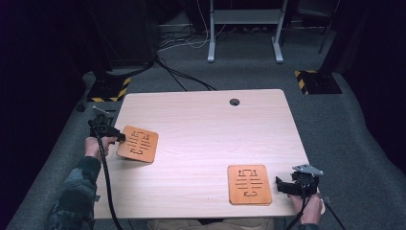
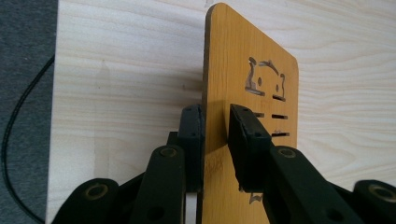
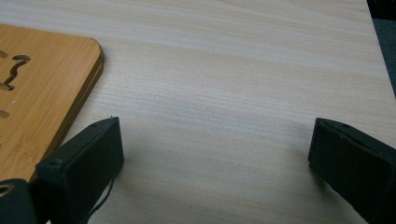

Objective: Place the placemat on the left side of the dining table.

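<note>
Two orange wooden boards with cut-out slots are on the light wooden table (image 1: 201,129). My left gripper (image 1: 119,137) holds the left board (image 1: 139,143) by its left edge, near the table's left side. In the left gripper view the jaws (image 2: 216,126) sit on both faces of this board (image 2: 243,56), which stands tilted off the tabletop. The right board (image 1: 249,184) lies flat near the front edge. My right gripper (image 1: 281,185) hovers just right of it, open, with bare table between its jaws (image 3: 212,149). That board's corner (image 3: 42,88) is beside one jaw.
A cable hole (image 1: 234,102) sits at the table's far edge. Grey carpet surrounds the table, with cables, a white stand (image 1: 244,33) and yellow-black striped bases (image 1: 313,81) beyond. The table's right edge (image 3: 380,60) is close to my right gripper.
</note>
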Demonstrator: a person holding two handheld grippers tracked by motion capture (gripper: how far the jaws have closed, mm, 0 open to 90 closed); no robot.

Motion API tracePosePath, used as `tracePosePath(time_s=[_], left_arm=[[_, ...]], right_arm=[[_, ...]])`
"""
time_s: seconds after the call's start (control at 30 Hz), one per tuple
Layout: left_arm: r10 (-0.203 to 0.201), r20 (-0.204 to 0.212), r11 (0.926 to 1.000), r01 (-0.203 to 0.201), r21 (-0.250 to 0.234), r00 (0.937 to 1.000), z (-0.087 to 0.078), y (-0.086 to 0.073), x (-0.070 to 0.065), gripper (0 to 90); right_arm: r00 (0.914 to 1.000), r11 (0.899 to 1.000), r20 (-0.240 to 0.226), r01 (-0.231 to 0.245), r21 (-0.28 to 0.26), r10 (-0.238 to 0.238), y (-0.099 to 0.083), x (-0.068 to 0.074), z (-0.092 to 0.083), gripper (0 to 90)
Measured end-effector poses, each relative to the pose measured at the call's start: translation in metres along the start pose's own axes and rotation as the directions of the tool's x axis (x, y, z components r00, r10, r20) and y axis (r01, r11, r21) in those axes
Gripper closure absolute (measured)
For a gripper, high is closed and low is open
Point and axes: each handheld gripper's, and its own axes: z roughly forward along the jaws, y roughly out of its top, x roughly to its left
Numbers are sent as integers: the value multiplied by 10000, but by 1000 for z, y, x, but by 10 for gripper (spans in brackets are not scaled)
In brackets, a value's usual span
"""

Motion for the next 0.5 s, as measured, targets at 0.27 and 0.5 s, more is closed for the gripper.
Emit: tracePosePath(time_s=[0.27,0.5], left_arm=[[128,-770,9996,-145,-225,9969,0,-1,-6,369],[893,-1157,9954,-926,-228,9893,0,-9,-16,308]], right_arm=[[10000,10000,4,-4,0,4,0,0,0,23],[10000,10000,6,-16,-1,16,0,0,0,23]])
